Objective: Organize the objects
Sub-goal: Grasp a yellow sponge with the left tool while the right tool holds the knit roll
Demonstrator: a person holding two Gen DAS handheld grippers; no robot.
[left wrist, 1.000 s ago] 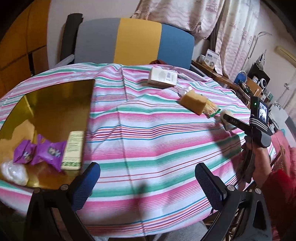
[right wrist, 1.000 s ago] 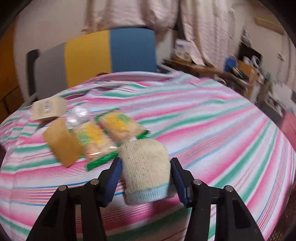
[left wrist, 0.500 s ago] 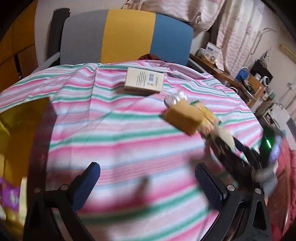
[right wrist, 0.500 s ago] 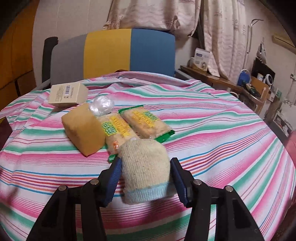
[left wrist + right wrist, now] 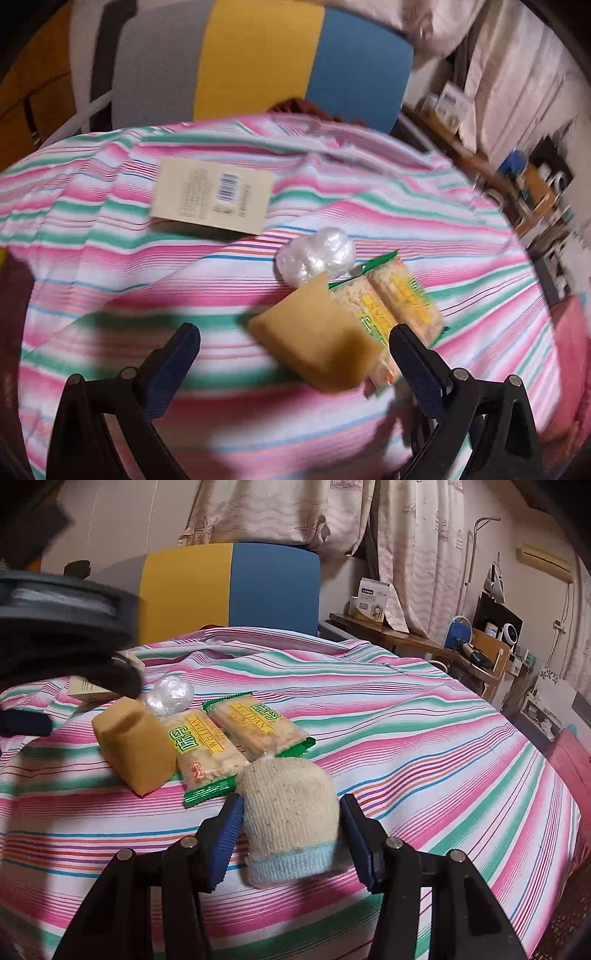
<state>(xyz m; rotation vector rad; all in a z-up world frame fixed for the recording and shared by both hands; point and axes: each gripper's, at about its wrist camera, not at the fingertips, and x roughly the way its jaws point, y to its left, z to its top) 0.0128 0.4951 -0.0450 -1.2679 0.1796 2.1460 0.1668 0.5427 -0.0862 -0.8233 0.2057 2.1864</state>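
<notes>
My left gripper (image 5: pixel 295 369) is open and hangs just above a yellow sponge block (image 5: pixel 317 343), which lies between its spread fingers without touching them. Beside the sponge lie two cracker packets (image 5: pixel 399 306), a crumpled clear plastic ball (image 5: pixel 316 258) and a beige box with a barcode (image 5: pixel 214 195). My right gripper (image 5: pixel 293 834) is shut on a cream knitted sock with a light blue cuff (image 5: pixel 291 812), low over the striped tablecloth (image 5: pixel 406 738). In the right wrist view the sponge (image 5: pixel 133 746) and packets (image 5: pixel 236 734) lie just beyond the sock, and the left gripper (image 5: pixel 74 701) looms blurred at upper left.
A chair with a grey, yellow and blue back (image 5: pixel 258 55) stands behind the round table. To the right are a wooden shelf with clutter (image 5: pixel 480 653), curtains (image 5: pixel 406 535) and a red cushion (image 5: pixel 569 760). The table drops away at its right edge.
The left gripper has swept right, away from the gold tray, and now hangs over the sponge and packets. It has entered the right wrist view. The right gripper still holds the sock.
</notes>
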